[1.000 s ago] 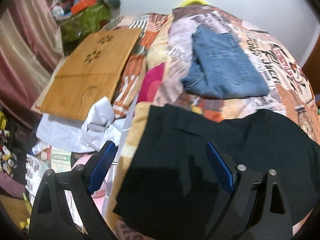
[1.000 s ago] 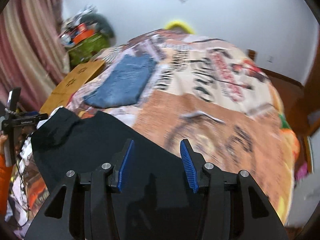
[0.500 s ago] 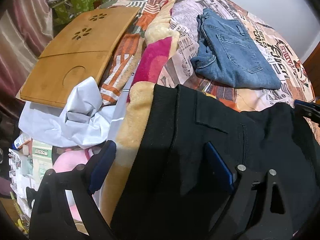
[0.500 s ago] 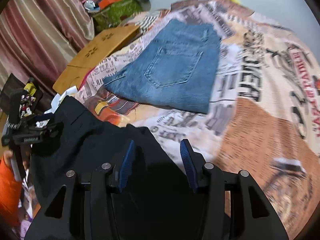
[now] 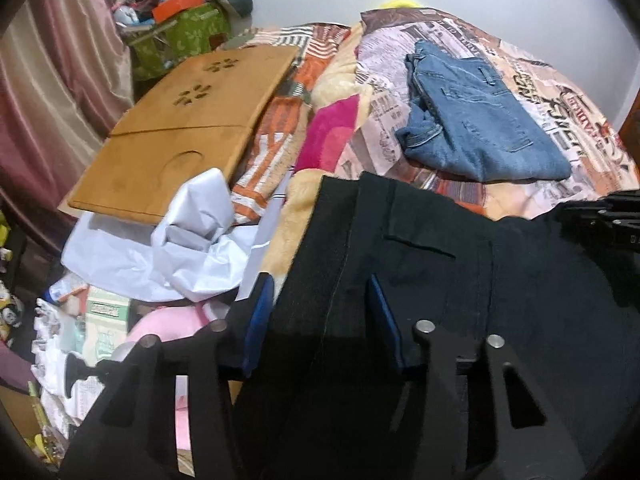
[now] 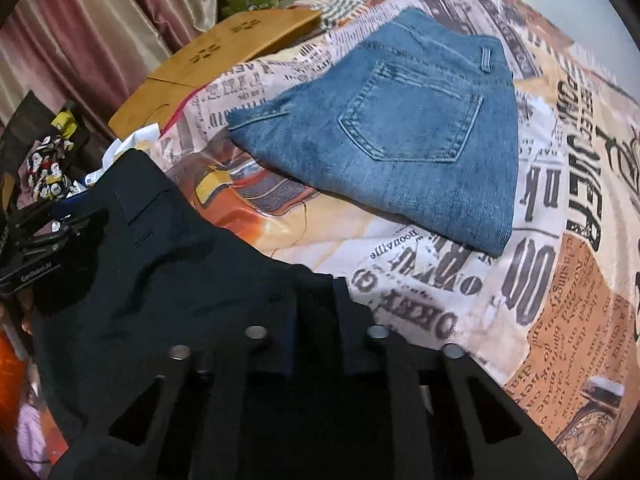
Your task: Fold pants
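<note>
Nearest: left hand-held gripper [image 5: 320, 316] closing astride the waistband edge of the black pants [image 5: 460, 280], pads not yet pressing; right hand-held gripper [image 6: 314, 320] closing, nearly together, pinching the pants' far edge. Pants spread on the bed [image 6: 560, 280]. Bedcover print reading "Boonville". Beyond, folded blue jeans [image 6: 400, 132], bamboo tray [image 5: 192, 120].

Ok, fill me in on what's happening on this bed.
A person is working on black pants spread on the patterned bedspread, a gripper in each hand. The left gripper is closing over the waistband edge, cloth between its jaws. The right gripper is closing on the pants' far edge. Blue jeans already lie folded further back. A wooden board sits at the side.
</note>
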Demonstrator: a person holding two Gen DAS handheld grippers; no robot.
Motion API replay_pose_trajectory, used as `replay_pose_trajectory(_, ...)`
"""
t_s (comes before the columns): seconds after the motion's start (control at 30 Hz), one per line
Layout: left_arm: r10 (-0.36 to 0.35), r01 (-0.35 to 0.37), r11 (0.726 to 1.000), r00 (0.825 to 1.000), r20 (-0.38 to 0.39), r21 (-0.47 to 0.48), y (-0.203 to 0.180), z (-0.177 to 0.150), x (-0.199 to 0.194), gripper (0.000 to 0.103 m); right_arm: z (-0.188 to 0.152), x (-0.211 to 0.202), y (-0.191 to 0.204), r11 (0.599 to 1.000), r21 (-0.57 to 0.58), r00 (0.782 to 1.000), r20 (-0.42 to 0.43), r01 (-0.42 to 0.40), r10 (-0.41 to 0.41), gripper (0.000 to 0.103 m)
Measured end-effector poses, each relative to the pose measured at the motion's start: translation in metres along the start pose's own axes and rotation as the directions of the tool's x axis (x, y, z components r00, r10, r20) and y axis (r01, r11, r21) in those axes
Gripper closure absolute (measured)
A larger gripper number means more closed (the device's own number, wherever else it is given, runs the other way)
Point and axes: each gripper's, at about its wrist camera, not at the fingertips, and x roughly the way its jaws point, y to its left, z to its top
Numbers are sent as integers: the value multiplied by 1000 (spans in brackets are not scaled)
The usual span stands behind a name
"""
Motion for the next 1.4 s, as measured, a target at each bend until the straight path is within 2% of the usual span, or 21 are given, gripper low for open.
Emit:
replay_pose_trajectory(0.1,44,-44,999,999,11,16,2,-8,-3,58,-2,-4,6,998,-46,999,37,41,-40,93)
replay_pose_trajectory(0.23,35,-35,999,999,-1,-2,10,-14,-1,58,3,-15,3,998,-34,993,102,58,-54,94)
replay_pose_trajectory(0.47,65,-65,997,998,9,47,1,-16,3,56,10,-13,-8,997,14,991,105,80,-81,94)
replay_pose_trajectory(0.57,32,-31,998,999,-6,50,5,-14,-2,56,10,-18,-8,997,41,994,86,70,-73,89)
replay_pose_trajectory(0.67,-26,27,999,999,-34,17,16,-11,-17,56,4,-48,-12,992,88,988,115,93,-103,85)
replay_pose_trajectory(0.73,-65,65,998,998,-9,-16,27,-10,-36,56,-5,-70,-16,990,109,984,140,94,-109,82)
replay_pose_trajectory(0.8,-102,103,993,995,23,-53,40,-10,-56,56,-16,-92,-21,985,129,978,164,113,-133,75)
replay_pose_trajectory(0.87,-114,116,990,993,39,-79,48,-12,-69,56,-28,-110,-24,979,148,971,171,141,-166,70)
replay_pose_trajectory(0.93,-131,133,985,991,26,-106,55,-17,-76,55,-42,-126,-28,974,174,968,176,146,-177,70)
replay_pose_trajectory(1.0,-154,151,979,988,-13,-135,59,-23,-74,49,-59,-142,-33,967,216,966,188,137,-179,70)
replay_pose_trajectory(1.13,-246,224,955,964,-101,-192,55,-41,-64,48,-94,-168,-34,949,277,956,201,152,-212,69)
replay_pose_trajectory(1.23,-302,271,937,945,-124,-218,44,-53,-60,48,-120,-181,-32,935,310,950,199,172,-241,69)
replay_pose_trajectory(1.3,-326,292,927,937,-126,-234,37,-56,-58,48,-139,-187,-31,926,328,946,194,187,-259,65)
replay_pose_trajectory(1.33,-330,293,925,935,-127,-241,34,-57,-57,48,-150,-189,-32,919,341,943,187,200,-275,60)
replay_pose_trajectory(1.4,-321,283,925,939,-123,-252,30,-59,-57,48,-169,-191,-34,906,364,939,174,218,-296,58)
